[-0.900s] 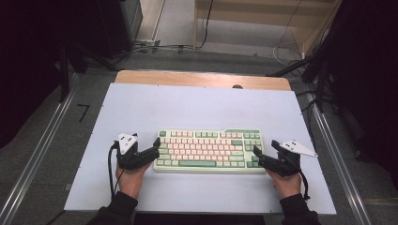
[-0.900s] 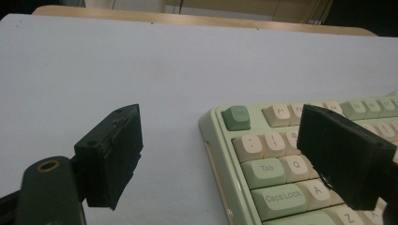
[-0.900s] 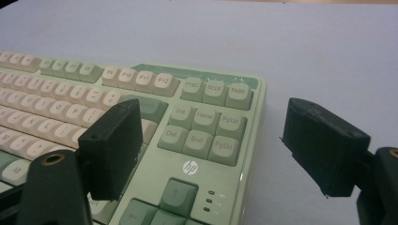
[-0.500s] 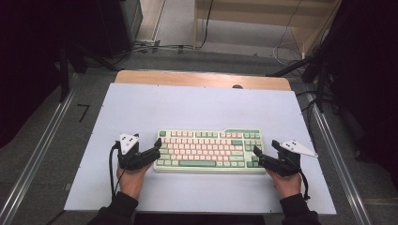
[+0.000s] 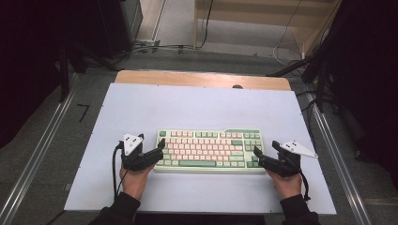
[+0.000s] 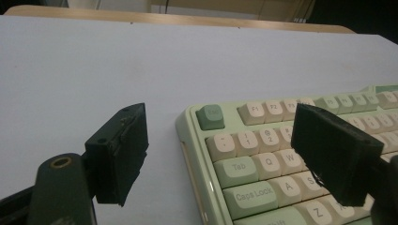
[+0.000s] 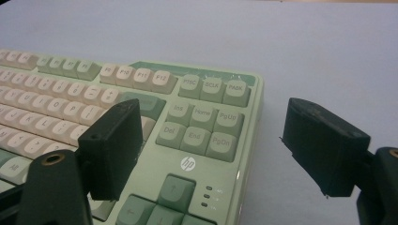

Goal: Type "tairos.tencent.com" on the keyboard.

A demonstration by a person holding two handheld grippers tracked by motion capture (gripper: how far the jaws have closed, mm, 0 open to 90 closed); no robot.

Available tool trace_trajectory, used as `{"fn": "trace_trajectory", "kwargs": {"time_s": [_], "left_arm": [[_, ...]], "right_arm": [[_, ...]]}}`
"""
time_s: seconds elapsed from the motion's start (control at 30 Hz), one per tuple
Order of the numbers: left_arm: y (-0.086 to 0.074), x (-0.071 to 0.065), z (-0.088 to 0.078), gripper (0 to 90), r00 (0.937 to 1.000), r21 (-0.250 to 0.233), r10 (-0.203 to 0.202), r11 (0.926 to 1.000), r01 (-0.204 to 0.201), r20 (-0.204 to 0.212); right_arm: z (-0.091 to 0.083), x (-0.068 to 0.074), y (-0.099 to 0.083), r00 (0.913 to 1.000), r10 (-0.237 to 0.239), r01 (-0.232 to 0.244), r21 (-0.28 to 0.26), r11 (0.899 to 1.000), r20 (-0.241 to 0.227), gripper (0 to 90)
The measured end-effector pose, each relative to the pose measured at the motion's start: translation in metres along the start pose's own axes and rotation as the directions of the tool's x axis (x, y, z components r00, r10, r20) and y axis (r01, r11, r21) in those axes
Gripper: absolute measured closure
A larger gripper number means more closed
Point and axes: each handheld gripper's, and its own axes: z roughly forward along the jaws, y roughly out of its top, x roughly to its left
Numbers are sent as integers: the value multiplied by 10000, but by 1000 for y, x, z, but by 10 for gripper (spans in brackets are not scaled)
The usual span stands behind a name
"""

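the green and pink keyboard (image 5: 210,151) lies low in the centre of the frame on the pale desk (image 5: 197,103). the left gripper (image 5: 159,149) straddles its left end, the right gripper (image 5: 257,156) its right end; both pairs of fingers gape wide, holding nothing.

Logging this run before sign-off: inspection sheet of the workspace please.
Surface: pale sheet on a wooden table, bare apart from the keyboard.
Job's things: green and cream keyboard, flat, near the front edge.
Clutter: nothing seen.
Grippers: left gripper open, straddling the keyboard's left end; right gripper open at its right end.
Cables: black cable from the left gripper; loose wires on the floor behind.
Surroundings: metal rails, dark stands, wooden furniture behind.
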Motion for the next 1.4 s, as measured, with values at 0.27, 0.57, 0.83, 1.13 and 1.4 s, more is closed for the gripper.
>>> {"fn": "trace_trajectory", "kwargs": {"time_s": [0.27, 0.57, 0.83, 1.13, 1.4], "left_arm": [[1, -8, 5, 239, 9988, 100, 183, 9998, -188, 464], [3, -19, 13, 321, 9940, 211, 388, 9989, -412, 1022], [5, -31, 25, 453, 9871, 526, 504, 9969, -590, 1520], [7, -54, 32, 687, 9754, 571, 1313, 9880, -1434, 1770], [5, -71, 38, 857, 9672, 776, 1637, 9803, -1815, 1941]], "right_arm": [[-4, -3, -2, 9999, 99, -99, 5, 10000, 133, 187], [-14, -8, -8, 9988, 277, -276, -32, 9996, 408, 187], [-24, -13, -14, 9966, 448, -447, -34, 9990, 687, 187], [-31, -18, -19, 9940, 553, -551, -44, 9985, 945, 187], [-34, -19, -21, 9930, 623, -621, -52, 9981, 1004, 187]]}}
